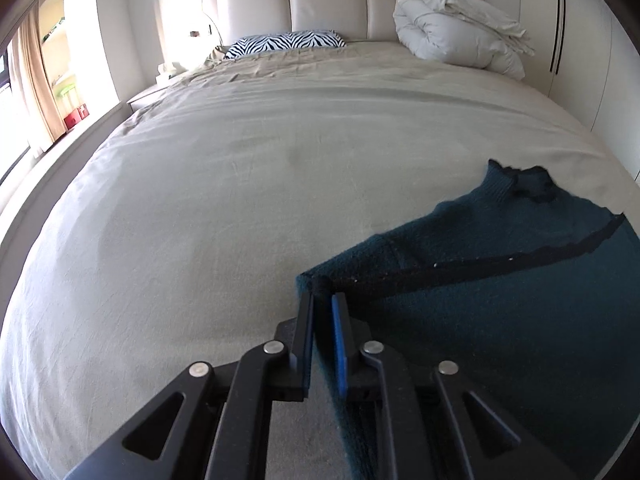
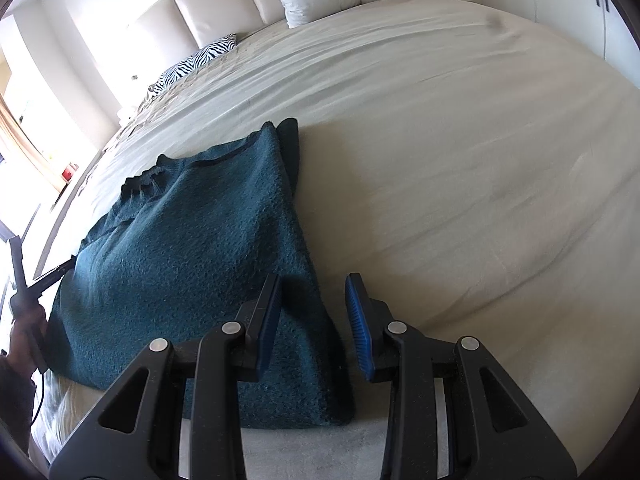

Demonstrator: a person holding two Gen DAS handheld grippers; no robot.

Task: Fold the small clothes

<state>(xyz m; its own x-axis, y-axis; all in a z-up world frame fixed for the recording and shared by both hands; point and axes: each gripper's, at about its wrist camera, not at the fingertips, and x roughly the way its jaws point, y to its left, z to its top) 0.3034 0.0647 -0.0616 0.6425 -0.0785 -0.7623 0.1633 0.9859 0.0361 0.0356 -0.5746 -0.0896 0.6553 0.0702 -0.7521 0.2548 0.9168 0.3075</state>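
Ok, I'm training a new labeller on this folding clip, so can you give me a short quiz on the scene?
1. True or false: the right gripper has its fingers clamped on the teal sweater.
2. Which pattern is on the pillow by the headboard? A) zebra stripes B) polka dots C) plain red
3. What lies bundled at the head of the bed, on the side away from the window?

Key: 1 false, its fingers stand apart and hold nothing. 2 A. 3 a white duvet.
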